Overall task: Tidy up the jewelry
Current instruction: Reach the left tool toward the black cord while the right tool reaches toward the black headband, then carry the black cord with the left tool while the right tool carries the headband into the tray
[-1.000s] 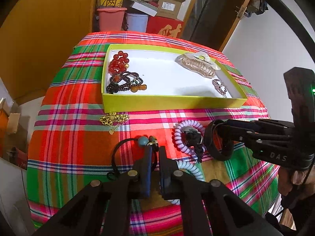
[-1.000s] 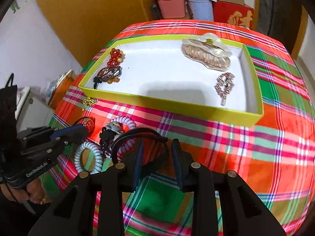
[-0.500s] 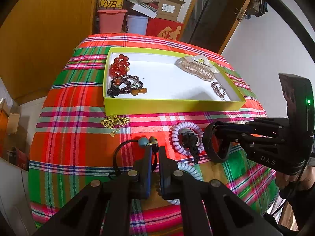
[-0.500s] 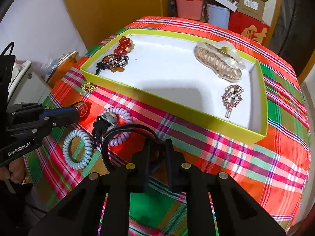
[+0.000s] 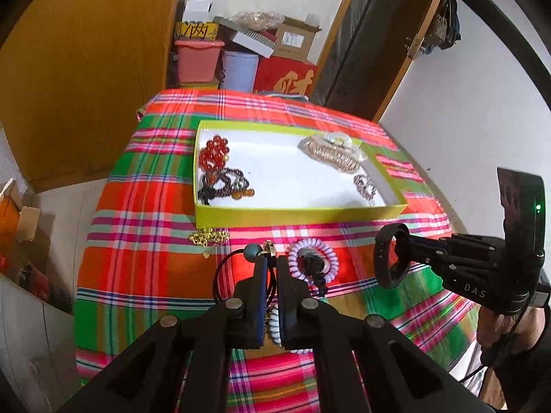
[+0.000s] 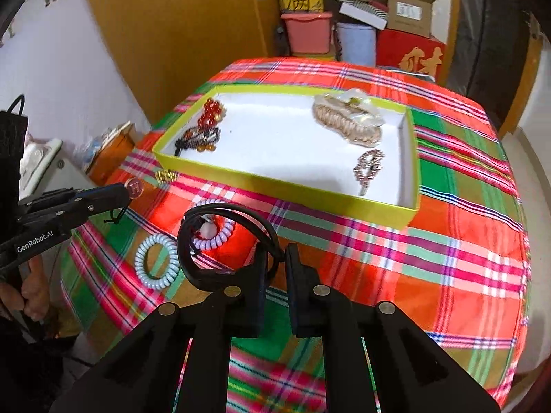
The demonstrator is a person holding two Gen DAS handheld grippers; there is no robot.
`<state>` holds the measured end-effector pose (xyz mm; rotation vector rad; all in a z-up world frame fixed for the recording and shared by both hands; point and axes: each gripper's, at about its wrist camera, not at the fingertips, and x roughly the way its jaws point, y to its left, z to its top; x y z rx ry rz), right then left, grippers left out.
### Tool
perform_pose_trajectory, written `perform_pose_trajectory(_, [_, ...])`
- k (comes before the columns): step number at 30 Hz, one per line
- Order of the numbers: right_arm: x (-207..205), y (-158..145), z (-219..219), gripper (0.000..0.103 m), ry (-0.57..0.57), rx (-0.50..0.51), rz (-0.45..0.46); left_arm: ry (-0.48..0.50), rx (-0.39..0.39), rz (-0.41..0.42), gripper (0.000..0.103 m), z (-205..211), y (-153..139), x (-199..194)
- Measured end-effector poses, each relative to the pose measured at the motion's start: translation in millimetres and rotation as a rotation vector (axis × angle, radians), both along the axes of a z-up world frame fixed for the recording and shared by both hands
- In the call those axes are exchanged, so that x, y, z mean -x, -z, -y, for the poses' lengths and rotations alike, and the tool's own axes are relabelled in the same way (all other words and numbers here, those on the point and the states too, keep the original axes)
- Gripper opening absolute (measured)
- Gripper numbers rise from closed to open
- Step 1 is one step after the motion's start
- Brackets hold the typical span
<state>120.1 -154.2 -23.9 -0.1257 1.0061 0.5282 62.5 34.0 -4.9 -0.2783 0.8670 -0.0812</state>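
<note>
Left claw [image 5: 271,266]: pressed together, pinching the thin black cord [image 5: 220,275] with a teal bead and gold ring.
Right claw [image 6: 275,261]: jaws closing on the black band [image 6: 193,258], which loops out to the left.
Change: a second ago the band and cord lay on the cloth [image 6: 447,241]; now both hang lifted, and both claws sit higher.
Pose: both claws point steeply down, right claw to the right of the left.
Cloth items: two coil ties [image 6: 155,265], gold chain [image 5: 206,237].
Box [image 5: 296,211]: beyond them, holds red beads [image 5: 213,153], dark beads, clips.

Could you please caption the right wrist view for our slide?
Right gripper lifts a black band above the plaid tablecloth, the yellow jewelry tray beyond.
</note>
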Motion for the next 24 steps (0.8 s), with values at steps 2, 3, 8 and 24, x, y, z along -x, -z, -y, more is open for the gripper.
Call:
perform_pose_trajectory(2, [2, -6, 6, 0.01, 0.022, -0.017, 0.006, -0.005, 0.007, 0.017, 0.005, -2, -7, 3])
perform_pose_trajectory(3, [3, -9, 9, 0.01, 0.032, -0.024, 0.01, -0.008, 0.008, 0.026, 0.005, -3, -11, 5])
perform_pose_trajectory(8, [6, -23, 21, 0.01, 0.073, -0.047, 0.032, -0.019, 0.009, 0.066, 0.005, -7, -28, 9])
perform_pose_trajectory(24, [-7, -36, 24, 0.01, 0.103, -0.06, 0.062, -0.025, -0.003, 0.093, 0.005, -12, -38, -10])
